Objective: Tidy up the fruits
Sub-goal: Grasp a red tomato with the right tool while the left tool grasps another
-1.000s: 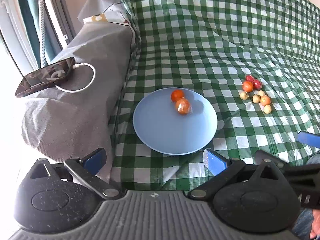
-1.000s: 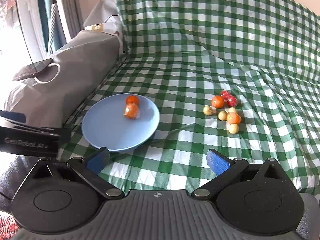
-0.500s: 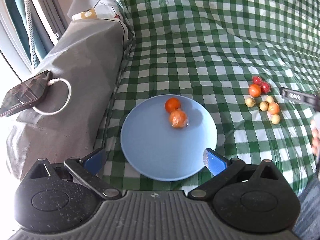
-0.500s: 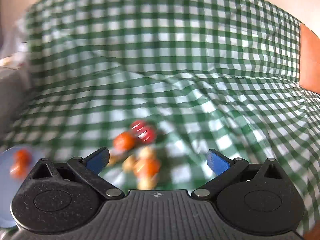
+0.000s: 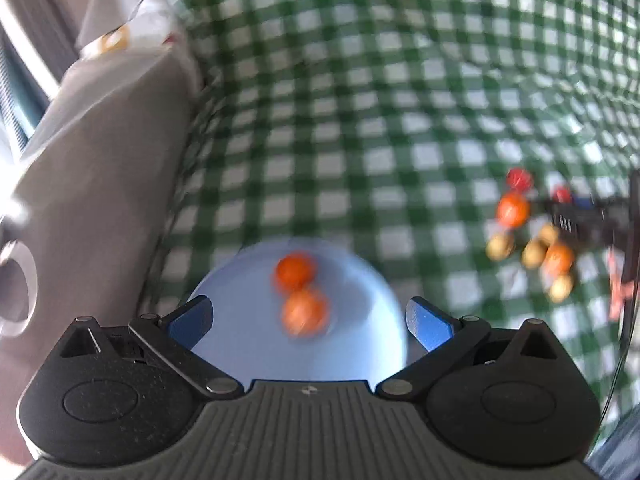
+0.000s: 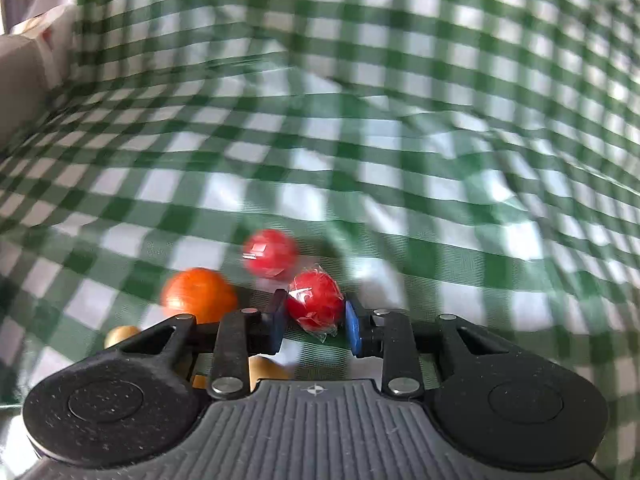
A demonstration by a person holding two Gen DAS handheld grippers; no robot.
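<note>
A light blue plate on the green checked cloth holds two orange fruits. My left gripper is open and empty over the plate's near side. To the right lies a loose group: orange fruits, tan fruits and red fruits. My right gripper is shut on a wrapped red fruit. Another red fruit and an orange fruit lie beside it. The right gripper shows in the left wrist view, above the group.
A grey covered cushion rises to the left of the plate, with a white cable loop on it. The checked cloth climbs up a backrest behind the fruits. A tan fruit lies under my right gripper's left finger.
My right gripper moved right, came down onto the fruit group and closed on a red fruit. My left gripper moved forward over the plate and stayed open.
</note>
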